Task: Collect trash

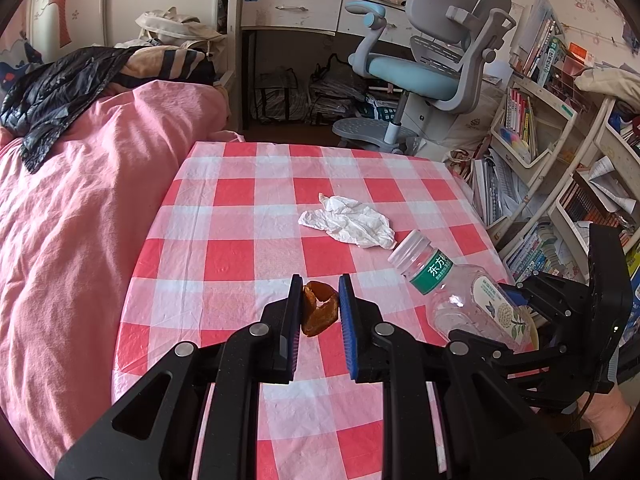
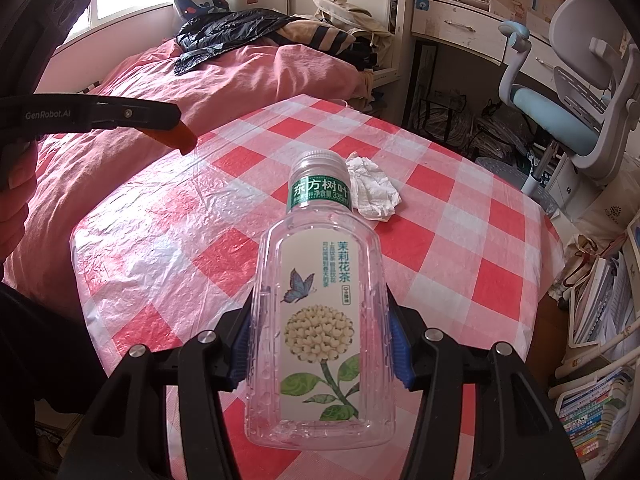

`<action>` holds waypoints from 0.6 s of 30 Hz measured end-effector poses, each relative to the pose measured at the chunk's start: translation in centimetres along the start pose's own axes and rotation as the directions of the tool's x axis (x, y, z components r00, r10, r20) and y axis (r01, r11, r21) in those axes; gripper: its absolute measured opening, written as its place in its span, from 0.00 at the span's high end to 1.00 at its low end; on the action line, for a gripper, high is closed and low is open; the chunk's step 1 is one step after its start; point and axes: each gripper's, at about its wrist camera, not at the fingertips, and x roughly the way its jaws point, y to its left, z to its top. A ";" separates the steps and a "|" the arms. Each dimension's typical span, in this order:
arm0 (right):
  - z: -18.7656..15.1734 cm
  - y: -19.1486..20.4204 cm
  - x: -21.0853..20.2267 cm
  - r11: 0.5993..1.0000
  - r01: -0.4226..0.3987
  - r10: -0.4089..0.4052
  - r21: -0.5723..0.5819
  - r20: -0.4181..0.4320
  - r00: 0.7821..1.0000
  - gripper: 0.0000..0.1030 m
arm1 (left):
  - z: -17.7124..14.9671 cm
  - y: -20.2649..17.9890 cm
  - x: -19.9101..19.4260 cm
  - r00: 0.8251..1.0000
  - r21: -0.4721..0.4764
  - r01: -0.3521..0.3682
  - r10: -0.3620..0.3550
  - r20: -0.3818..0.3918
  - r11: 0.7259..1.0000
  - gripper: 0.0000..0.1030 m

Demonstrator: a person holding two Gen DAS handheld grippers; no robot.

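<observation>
My left gripper (image 1: 320, 300) is shut on a piece of orange peel (image 1: 318, 314) and holds it above the red-and-white checked table (image 1: 240, 240). My right gripper (image 2: 320, 344) is shut on an empty clear plastic tea bottle (image 2: 320, 300) with a flower label and a silver cap, held above the table's near edge; the bottle also shows in the left wrist view (image 1: 460, 292). A crumpled white tissue (image 1: 352, 226) lies on the table's middle; it also shows in the right wrist view (image 2: 374, 190) behind the bottle. The peel shows in the left gripper's tip in the right wrist view (image 2: 180, 138).
A bed with a pink cover (image 1: 80, 200) and a dark jacket (image 1: 60, 92) lies left of the table. A grey-blue desk chair (image 1: 432, 68) and a desk (image 1: 304, 12) stand behind. Bookshelves (image 1: 560, 184) crowd the right side.
</observation>
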 end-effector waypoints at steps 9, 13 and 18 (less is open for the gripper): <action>0.0 0.2 0.1 1.000 -0.002 0.002 -0.006 -0.002 1.000 0.47 | 0.0 0.0 0.0 1.000 0.001 0.000 0.000 -0.001 1.000 0.84; 0.0 0.2 0.1 1.000 -0.002 0.002 -0.006 -0.002 1.000 0.47 | 0.0 0.0 0.0 1.000 0.001 0.000 0.000 0.000 1.000 0.84; 0.0 0.2 0.1 1.000 -0.001 0.001 -0.006 -0.003 1.000 0.47 | 0.0 -0.1 0.0 1.000 0.002 0.000 0.000 0.000 1.000 0.84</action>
